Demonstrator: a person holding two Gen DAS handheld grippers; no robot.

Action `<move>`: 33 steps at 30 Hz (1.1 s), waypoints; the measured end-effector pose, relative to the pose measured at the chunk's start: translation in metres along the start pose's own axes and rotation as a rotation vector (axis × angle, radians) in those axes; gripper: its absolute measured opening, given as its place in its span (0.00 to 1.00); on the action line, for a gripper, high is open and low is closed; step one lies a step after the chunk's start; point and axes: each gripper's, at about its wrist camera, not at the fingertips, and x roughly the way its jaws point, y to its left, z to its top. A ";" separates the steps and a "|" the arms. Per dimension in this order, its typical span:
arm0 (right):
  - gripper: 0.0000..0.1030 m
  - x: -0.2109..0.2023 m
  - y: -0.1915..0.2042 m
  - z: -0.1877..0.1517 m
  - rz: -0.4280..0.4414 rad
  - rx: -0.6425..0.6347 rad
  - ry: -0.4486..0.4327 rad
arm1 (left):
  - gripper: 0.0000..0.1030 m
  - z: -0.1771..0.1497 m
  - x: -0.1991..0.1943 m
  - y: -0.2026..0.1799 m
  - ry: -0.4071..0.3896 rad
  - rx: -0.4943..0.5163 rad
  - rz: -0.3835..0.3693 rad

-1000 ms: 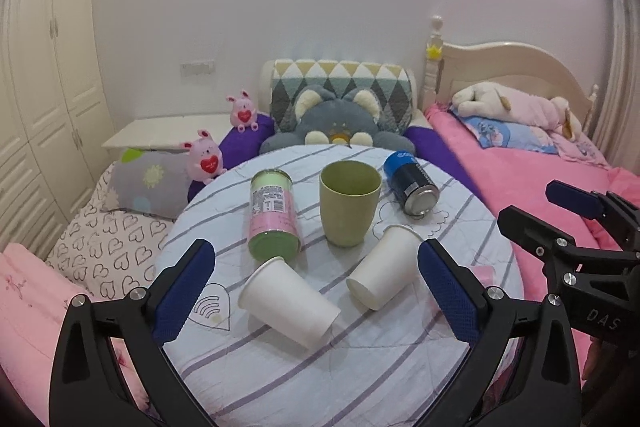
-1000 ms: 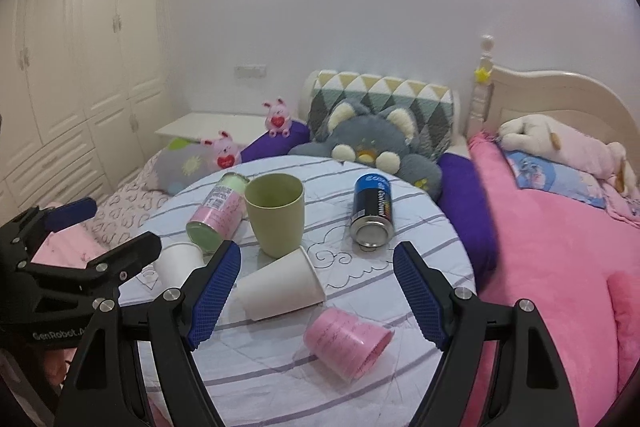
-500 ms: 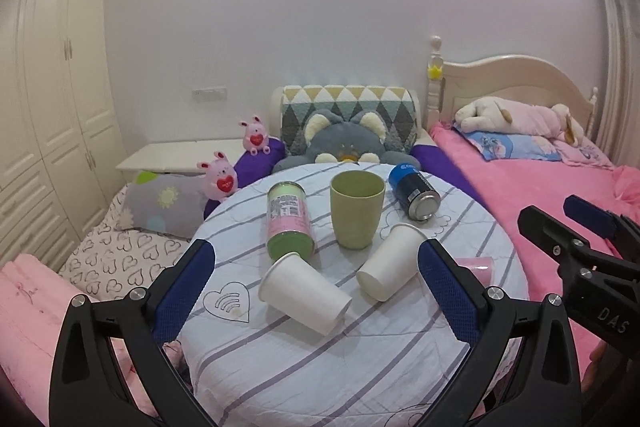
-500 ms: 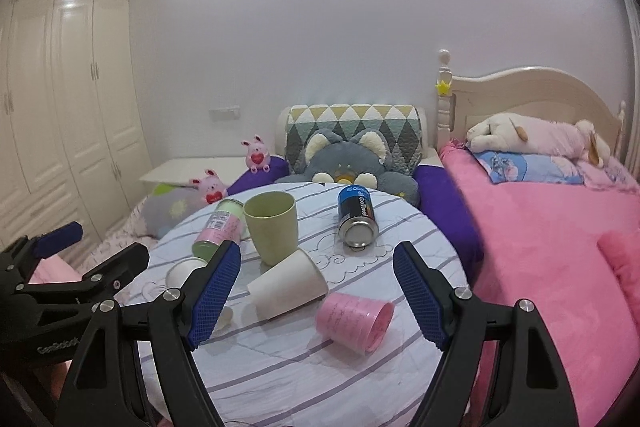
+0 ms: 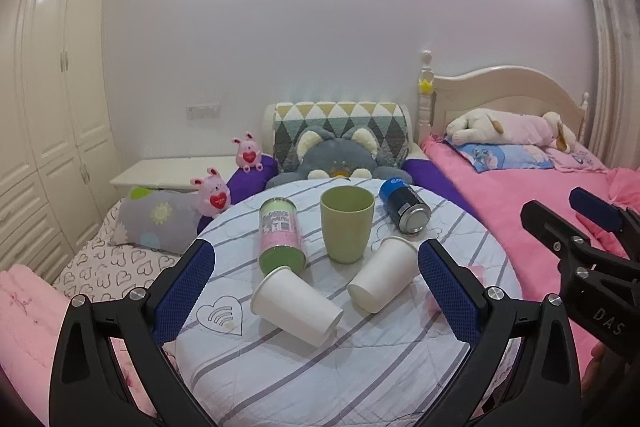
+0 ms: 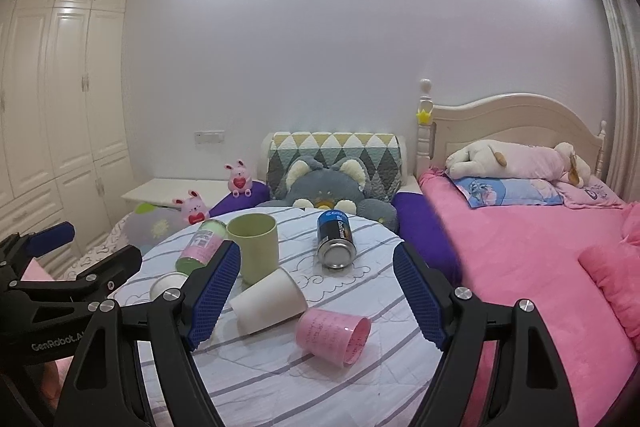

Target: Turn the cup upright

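On a round table with a striped cloth [image 5: 320, 367] two white paper cups lie on their sides, one at the front left [image 5: 296, 305] and one to its right [image 5: 382, 279] [image 6: 268, 301]. A pink plastic cup [image 6: 334, 335] lies on its side near the front right; only a sliver of it shows in the left wrist view. A green cup [image 5: 346, 223] [image 6: 254, 247] stands upright. My left gripper [image 5: 316, 291] is open and empty, back from the table. My right gripper [image 6: 316, 301] is open and empty too.
A pink and green can [image 5: 280, 233] and a blue can [image 5: 404, 209] lie on their sides at the back of the table. A pink bed [image 6: 520, 259] is at the right, cushions and plush toys [image 5: 332, 159] behind, a white wardrobe [image 5: 48, 107] at the left.
Both grippers have pulled back and up from the table, so the table looks smaller and lower. Nothing on the table has moved. Both stay open.
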 end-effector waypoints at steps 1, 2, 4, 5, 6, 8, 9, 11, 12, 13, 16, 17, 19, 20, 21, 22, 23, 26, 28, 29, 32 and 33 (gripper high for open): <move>0.78 0.000 0.000 -0.001 0.002 0.000 0.000 | 1.00 0.000 0.000 -0.001 -0.001 0.003 0.000; 0.78 0.001 0.000 -0.001 0.002 -0.002 0.002 | 1.00 0.000 0.000 -0.002 -0.002 0.006 0.002; 0.78 0.002 0.001 -0.001 0.000 -0.007 0.002 | 1.00 0.001 0.001 -0.003 -0.003 0.009 0.005; 0.78 0.002 0.002 -0.001 0.000 -0.010 -0.001 | 1.00 0.001 0.001 -0.003 -0.002 0.007 0.006; 0.78 0.002 0.002 -0.001 -0.001 -0.013 -0.002 | 1.00 0.001 0.001 -0.003 -0.004 0.004 0.008; 0.78 0.002 0.003 -0.002 -0.005 -0.018 -0.010 | 1.00 0.001 0.001 -0.003 -0.011 0.000 0.010; 0.78 0.001 0.003 -0.001 -0.003 -0.021 -0.015 | 1.00 0.002 0.001 -0.003 -0.012 -0.002 0.014; 0.78 0.001 0.003 -0.002 -0.004 -0.021 -0.018 | 1.00 0.003 0.003 -0.002 -0.013 -0.002 0.018; 0.78 0.001 0.002 -0.002 -0.004 -0.021 -0.022 | 1.00 0.003 0.003 -0.002 -0.014 -0.003 0.020; 0.78 0.002 0.002 -0.001 -0.002 -0.022 -0.020 | 1.00 0.003 0.004 -0.003 -0.013 -0.003 0.022; 0.78 0.001 0.003 -0.002 -0.004 -0.021 -0.022 | 1.00 0.003 0.005 -0.002 -0.013 -0.007 0.025; 0.78 0.001 0.002 -0.001 -0.003 -0.021 -0.021 | 1.00 0.003 0.006 -0.001 -0.011 -0.007 0.025; 0.78 0.001 0.003 -0.002 0.000 -0.020 -0.019 | 1.00 0.003 0.006 -0.001 -0.011 -0.007 0.027; 0.78 0.003 0.003 -0.002 0.001 -0.021 -0.018 | 1.00 0.003 0.007 -0.001 -0.011 -0.006 0.028; 0.78 0.003 0.004 -0.001 0.003 -0.021 -0.019 | 1.00 0.002 0.006 -0.001 -0.013 -0.006 0.027; 0.78 0.003 0.004 -0.001 0.006 -0.021 -0.020 | 1.00 0.002 0.006 -0.001 -0.013 -0.008 0.028; 0.78 0.003 0.004 -0.001 0.009 -0.021 -0.021 | 1.00 0.001 0.007 0.000 -0.011 -0.008 0.029; 0.78 0.001 0.006 -0.001 0.007 -0.026 -0.027 | 1.00 0.001 0.008 0.001 -0.009 -0.008 0.029; 0.78 0.003 0.006 0.000 0.008 -0.027 -0.027 | 1.00 0.001 0.008 0.001 -0.012 -0.011 0.028; 0.78 0.003 0.007 0.000 0.009 -0.027 -0.028 | 1.00 0.001 0.008 0.001 -0.008 -0.007 0.027; 0.78 0.004 0.008 0.000 0.010 -0.029 -0.025 | 1.00 0.000 0.010 0.002 -0.005 -0.005 0.025; 0.78 0.004 0.008 0.000 0.010 -0.029 -0.024 | 1.00 0.000 0.010 0.002 -0.004 -0.005 0.026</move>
